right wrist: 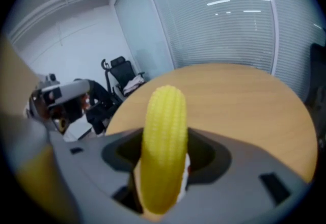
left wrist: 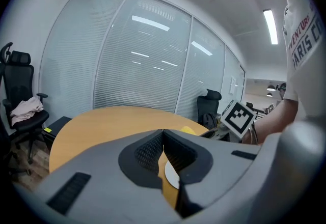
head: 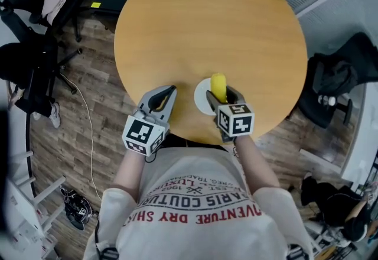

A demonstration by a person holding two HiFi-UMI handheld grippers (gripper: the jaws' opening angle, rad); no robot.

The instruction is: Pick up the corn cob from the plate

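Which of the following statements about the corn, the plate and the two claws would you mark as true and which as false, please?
1. The right claw is closed on the corn cob. True.
2. The left claw is holding the plate. False: its jaws are shut on nothing, and the plate lies on the table.
3. The table is round with a wooden top. True.
4. The plate sits in the middle of the table. False: it sits close to the table's edge, beside the two claws.
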